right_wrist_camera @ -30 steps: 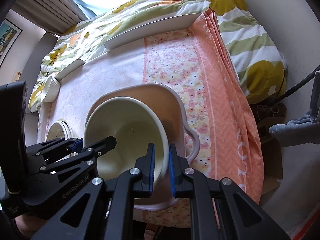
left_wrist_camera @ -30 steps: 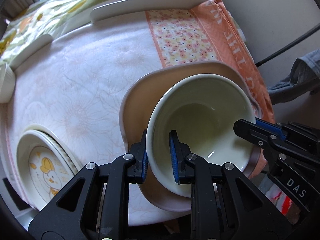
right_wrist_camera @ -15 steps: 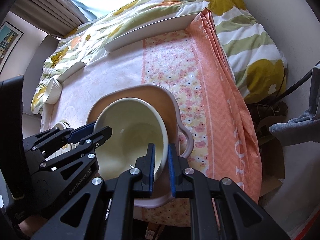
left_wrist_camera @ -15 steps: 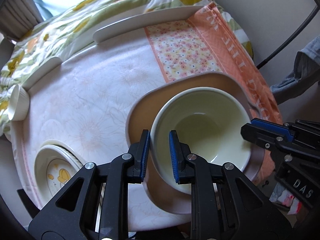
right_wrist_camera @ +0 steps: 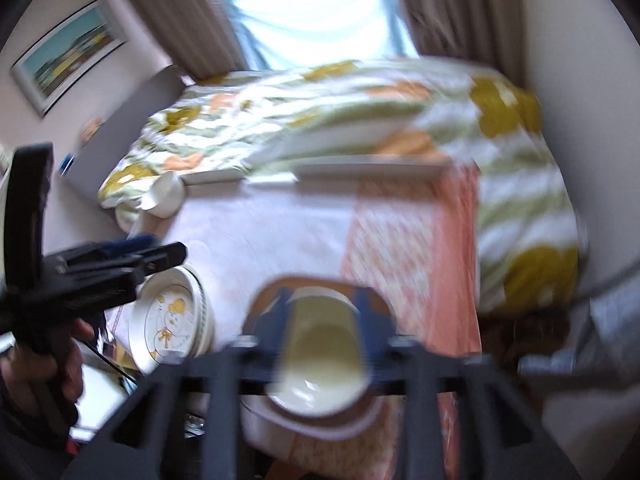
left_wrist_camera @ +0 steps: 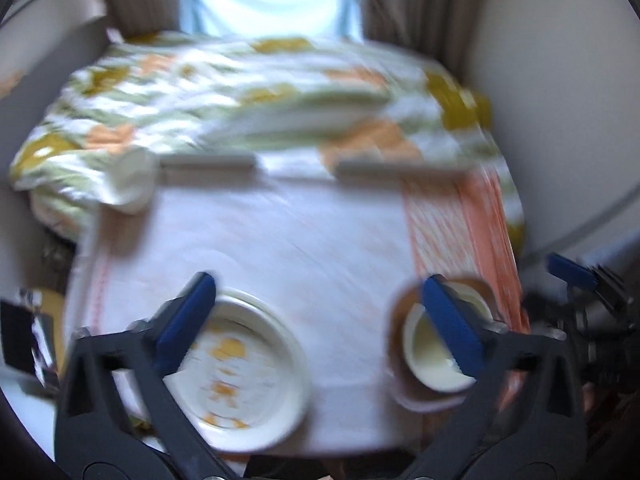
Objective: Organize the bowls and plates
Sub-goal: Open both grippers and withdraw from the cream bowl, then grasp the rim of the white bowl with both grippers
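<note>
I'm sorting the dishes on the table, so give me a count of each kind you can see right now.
Bowls: 1, the cream bowl sitting in the brown dish.
Brown dishes: 1, the brown dish.
Plates: 1 stack, the duck plate on top; how many lie under it is unclear.
Small white cups: 1, the white cup at the far corner.
Long white trays: 2, left tray and right tray.
Total: 6

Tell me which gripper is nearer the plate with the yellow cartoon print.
Left. The left gripper hangs open above the printed plate; the right gripper stands open over the cream bowl, off to the plate's right.
</note>
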A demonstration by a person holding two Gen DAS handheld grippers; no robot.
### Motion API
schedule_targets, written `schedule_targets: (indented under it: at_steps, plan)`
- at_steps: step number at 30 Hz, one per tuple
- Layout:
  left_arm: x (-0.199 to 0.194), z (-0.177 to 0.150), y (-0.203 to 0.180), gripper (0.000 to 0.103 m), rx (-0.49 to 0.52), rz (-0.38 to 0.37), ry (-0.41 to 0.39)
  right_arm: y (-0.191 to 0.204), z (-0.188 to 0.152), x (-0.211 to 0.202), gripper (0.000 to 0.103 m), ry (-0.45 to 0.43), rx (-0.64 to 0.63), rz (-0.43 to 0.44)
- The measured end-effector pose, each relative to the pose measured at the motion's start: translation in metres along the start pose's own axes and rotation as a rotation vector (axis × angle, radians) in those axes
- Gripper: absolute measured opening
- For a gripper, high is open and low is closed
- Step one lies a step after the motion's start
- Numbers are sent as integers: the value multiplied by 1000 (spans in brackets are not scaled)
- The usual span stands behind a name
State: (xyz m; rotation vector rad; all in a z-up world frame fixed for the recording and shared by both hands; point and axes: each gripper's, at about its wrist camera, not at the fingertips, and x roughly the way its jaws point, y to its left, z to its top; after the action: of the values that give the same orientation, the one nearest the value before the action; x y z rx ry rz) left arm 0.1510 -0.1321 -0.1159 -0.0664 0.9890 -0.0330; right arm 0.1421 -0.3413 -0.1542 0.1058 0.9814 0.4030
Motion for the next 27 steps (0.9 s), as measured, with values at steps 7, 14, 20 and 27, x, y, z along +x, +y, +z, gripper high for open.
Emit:
schedule_targets:
  at_steps: [7, 14, 20, 27]
  plan:
    - [-39, 14, 112, 103, -249, 83, -68, 68, 42, 3, 101, -215, -249, 120]
    - [-46, 10, 221, 103, -503, 58, -121, 155, 114, 54, 101, -54, -361, 135]
    - [-5, 26, 291, 98, -599, 42, -98, 225, 184, 114, 101, -43, -400, 118]
    - [96, 28, 346, 66, -704, -40, 1, 257, 192, 255, 95, 248, -283, 218]
